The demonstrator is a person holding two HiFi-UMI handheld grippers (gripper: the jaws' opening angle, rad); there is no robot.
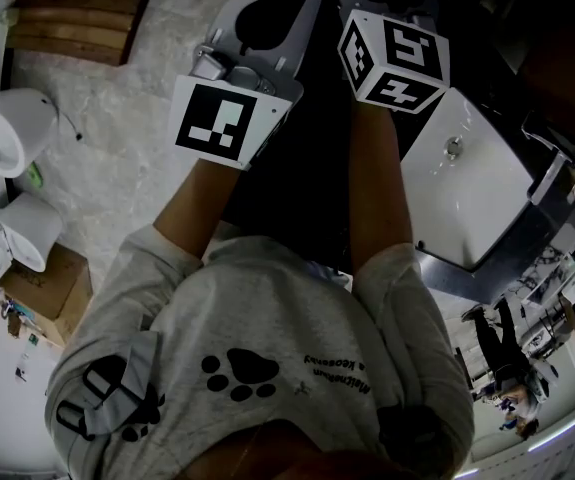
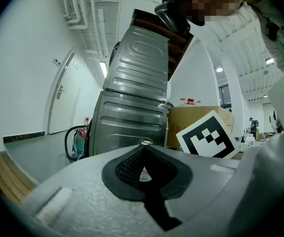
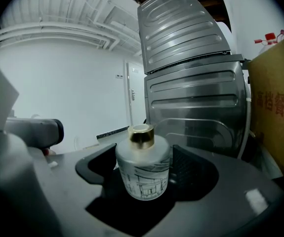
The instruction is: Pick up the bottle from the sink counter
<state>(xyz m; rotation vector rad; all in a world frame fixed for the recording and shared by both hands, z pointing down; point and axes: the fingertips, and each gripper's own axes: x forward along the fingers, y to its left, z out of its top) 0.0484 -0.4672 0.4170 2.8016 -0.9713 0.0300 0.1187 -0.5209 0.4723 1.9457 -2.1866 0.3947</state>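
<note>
In the right gripper view a squat frosted glass bottle point(image 3: 142, 167) with a gold cap and a line drawing on its side stands upright on a dark surface. My right gripper point(image 3: 142, 161) is open around it, one dark pad close on each side of its body. The head view hides the bottle; there the right gripper's marker cube point(image 1: 392, 58) is beside the white sink point(image 1: 467, 188). My left gripper point(image 2: 142, 146) is shut with nothing in it, held level to the left of the right one point(image 1: 267, 3).
Stacked steel machines point(image 3: 191, 83) rise behind the bottle, with a cardboard box point(image 3: 277, 107) to their right. In the head view, a white toilet point(image 1: 2, 133), another box point(image 1: 42, 288) and wooden slats point(image 1: 77, 18) are at the left on a pale floor.
</note>
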